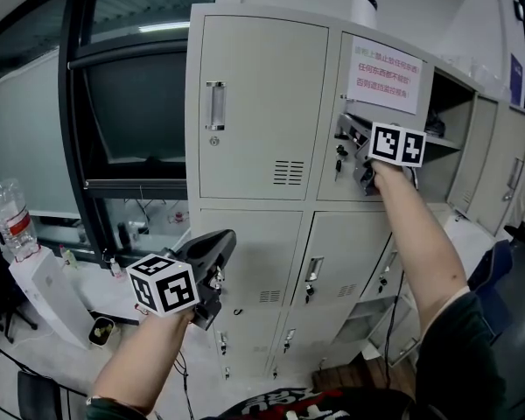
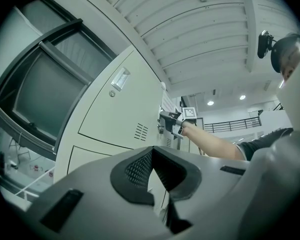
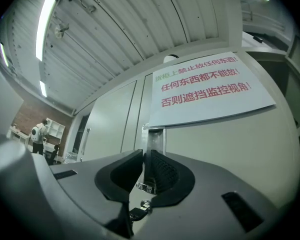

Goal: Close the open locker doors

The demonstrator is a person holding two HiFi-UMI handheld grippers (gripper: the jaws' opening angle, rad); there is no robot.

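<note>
Closing of the upper locker door [image 3: 230, 151] under the notice [image 3: 205, 84] seems in hand: right tongs [image 3: 146, 160] pinch its handle [image 3: 154, 140], narrow. Left tongs [image 1: 219, 248] hang closed, empty. Next, push the door flush, then release.

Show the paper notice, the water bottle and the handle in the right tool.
paper notice [image 1: 383, 74]: head view, printed middle.
water bottle [image 1: 13, 220]: head view, red label.
handle [image 3: 154, 144]: right gripper view, upper metal part.
</note>
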